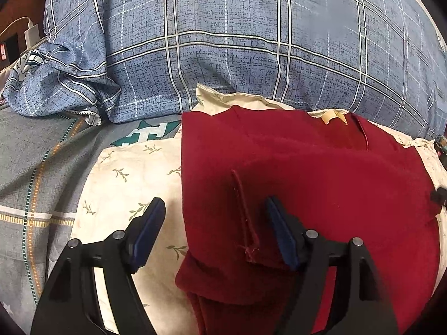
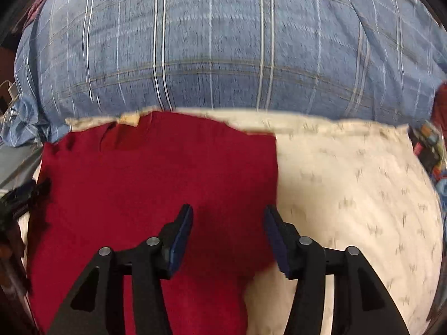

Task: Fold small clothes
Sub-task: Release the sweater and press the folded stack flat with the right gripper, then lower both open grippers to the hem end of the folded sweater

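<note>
A dark red garment lies folded flat on a cream leaf-print pillow, with a tan neck label at its far edge. My left gripper is open and straddles the garment's left edge; a stitched hem flap lies between its fingers, and neither pad presses on it. In the right wrist view, which is blurred, the same red garment covers the left half of the pillow. My right gripper is open just above the garment's right edge, holding nothing.
A bulky blue plaid quilt rises right behind the pillow and fills the back of the right wrist view as well. A grey patterned bedsheet spreads to the left. A white charger sits at the far left.
</note>
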A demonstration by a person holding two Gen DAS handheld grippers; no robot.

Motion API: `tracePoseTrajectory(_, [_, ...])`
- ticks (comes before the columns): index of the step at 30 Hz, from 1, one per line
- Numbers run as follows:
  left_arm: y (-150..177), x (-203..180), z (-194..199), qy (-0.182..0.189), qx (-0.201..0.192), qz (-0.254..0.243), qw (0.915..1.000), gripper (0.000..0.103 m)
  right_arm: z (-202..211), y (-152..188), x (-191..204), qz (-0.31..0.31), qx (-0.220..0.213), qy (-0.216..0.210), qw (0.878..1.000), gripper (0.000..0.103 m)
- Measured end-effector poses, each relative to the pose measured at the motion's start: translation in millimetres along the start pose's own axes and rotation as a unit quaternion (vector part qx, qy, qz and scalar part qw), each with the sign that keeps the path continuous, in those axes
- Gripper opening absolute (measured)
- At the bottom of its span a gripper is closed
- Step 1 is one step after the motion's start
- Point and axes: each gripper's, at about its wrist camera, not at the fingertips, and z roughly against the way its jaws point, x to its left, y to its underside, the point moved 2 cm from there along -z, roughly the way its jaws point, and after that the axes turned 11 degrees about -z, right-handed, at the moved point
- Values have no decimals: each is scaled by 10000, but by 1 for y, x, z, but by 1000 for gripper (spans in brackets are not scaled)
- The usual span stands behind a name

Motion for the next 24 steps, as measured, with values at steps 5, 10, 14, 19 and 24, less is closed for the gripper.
tracePoseTrajectory(5, [1, 1, 8, 10, 84, 6, 10000, 74, -19, 8, -13, -94, 364, 125, 9992, 61])
tracePoseTrajectory(10, [11, 7, 32, 146, 116, -62, 9998, 74, 18, 10, -21, -92, 195, -48, 9998, 62])
tracePoseTrajectory(14, [27, 10, 50, 180, 157, -72, 9997, 75, 42, 22, -33, -114, 234, -326, 9991, 64])
tracePoseTrajectory(19, [59, 14, 71, 370, 290, 81, 9989, 75, 56, 47, -41, -223, 294, -483, 9982, 69])
tracePoseTrajectory(24, [90, 15, 86, 621, 494, 195, 9967, 75, 55, 76, -39, -239, 643, -816, 9943, 70])
